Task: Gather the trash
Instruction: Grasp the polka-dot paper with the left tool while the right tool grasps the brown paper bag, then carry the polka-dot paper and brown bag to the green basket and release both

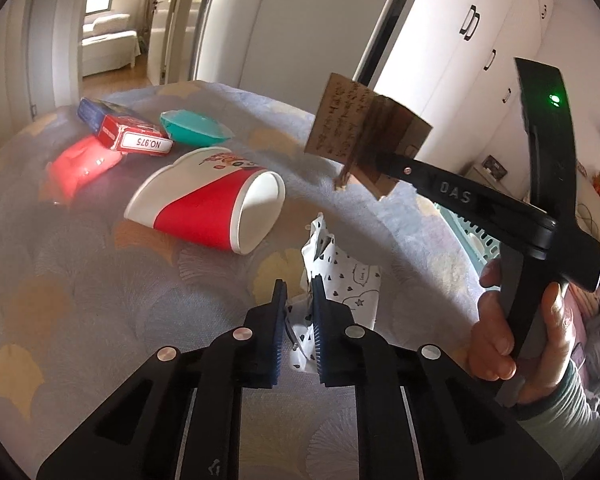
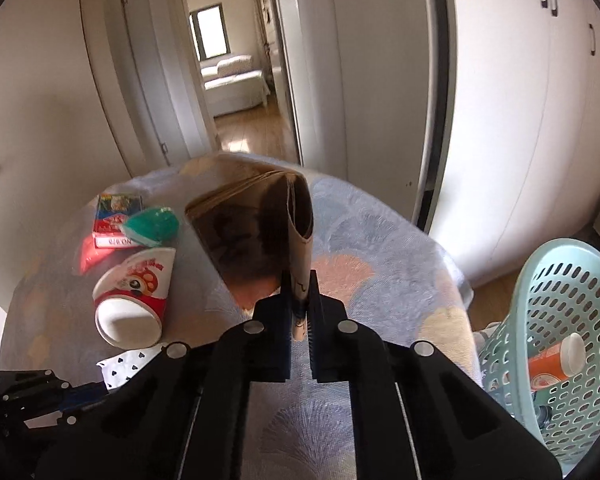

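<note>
My left gripper (image 1: pixel 300 292) is shut on a crumpled white wrapper with black hearts (image 1: pixel 348 280) that rests on the bed. My right gripper (image 2: pixel 300 280) is shut on a folded brown paper bag (image 2: pixel 256 224) and holds it above the bed; the bag also shows in the left wrist view (image 1: pixel 364 132). A red and white paper cup (image 1: pixel 208 200) lies on its side on the bed, seen too in the right wrist view (image 2: pixel 134 300). The wrapper shows at the lower left of the right wrist view (image 2: pixel 126 362).
A red and blue card box (image 1: pixel 124 128), a teal packet (image 1: pixel 192 128) and a pink packet (image 1: pixel 80 168) lie at the far side of the bed. A light blue basket (image 2: pixel 548 336) with an orange container (image 2: pixel 556 360) stands to the right of the bed. White wardrobes stand behind.
</note>
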`<action>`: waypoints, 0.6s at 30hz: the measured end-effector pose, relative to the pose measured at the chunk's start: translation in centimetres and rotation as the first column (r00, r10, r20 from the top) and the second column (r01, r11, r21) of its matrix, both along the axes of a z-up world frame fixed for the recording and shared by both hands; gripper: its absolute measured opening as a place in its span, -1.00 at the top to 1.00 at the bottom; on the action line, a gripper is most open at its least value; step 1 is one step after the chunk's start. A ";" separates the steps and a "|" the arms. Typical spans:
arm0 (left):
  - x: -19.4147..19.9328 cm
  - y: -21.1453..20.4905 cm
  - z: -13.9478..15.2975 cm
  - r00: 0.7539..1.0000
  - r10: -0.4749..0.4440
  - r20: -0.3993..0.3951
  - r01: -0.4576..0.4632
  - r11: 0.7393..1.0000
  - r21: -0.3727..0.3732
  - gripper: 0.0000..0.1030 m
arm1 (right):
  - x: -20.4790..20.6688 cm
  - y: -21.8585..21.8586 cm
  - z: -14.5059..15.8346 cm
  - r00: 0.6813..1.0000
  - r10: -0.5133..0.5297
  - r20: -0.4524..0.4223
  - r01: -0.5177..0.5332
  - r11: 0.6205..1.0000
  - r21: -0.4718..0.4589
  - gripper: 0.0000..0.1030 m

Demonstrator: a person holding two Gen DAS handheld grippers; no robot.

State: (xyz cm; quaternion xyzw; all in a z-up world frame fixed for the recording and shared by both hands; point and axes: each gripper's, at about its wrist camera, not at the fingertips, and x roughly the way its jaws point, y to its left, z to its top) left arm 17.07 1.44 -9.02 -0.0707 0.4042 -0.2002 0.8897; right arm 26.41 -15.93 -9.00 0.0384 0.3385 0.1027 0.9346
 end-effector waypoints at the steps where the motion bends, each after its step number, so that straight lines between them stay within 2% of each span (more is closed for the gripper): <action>1: -0.1 0.1 0.2 1.000 0.000 0.001 0.000 1.000 -0.007 0.81 | -0.4 -0.2 0.2 1.000 0.000 0.012 0.000 1.000 0.006 0.91; 5: -0.7 -0.1 0.8 1.000 -0.019 0.010 0.019 0.999 -0.045 0.81 | -2.2 -1.5 1.3 0.999 -0.028 0.043 0.027 0.999 0.031 0.91; 7: -1.0 -0.6 1.1 0.999 -0.033 0.020 0.033 0.999 -0.036 0.81 | -3.3 -2.8 2.1 0.997 -0.041 0.061 0.036 0.996 0.076 0.91; 18: -2.6 -5.4 4.7 0.985 -0.129 0.112 0.134 0.990 -0.036 0.81 | -9.3 -10.0 6.7 0.971 -0.171 0.164 0.146 0.977 0.156 0.91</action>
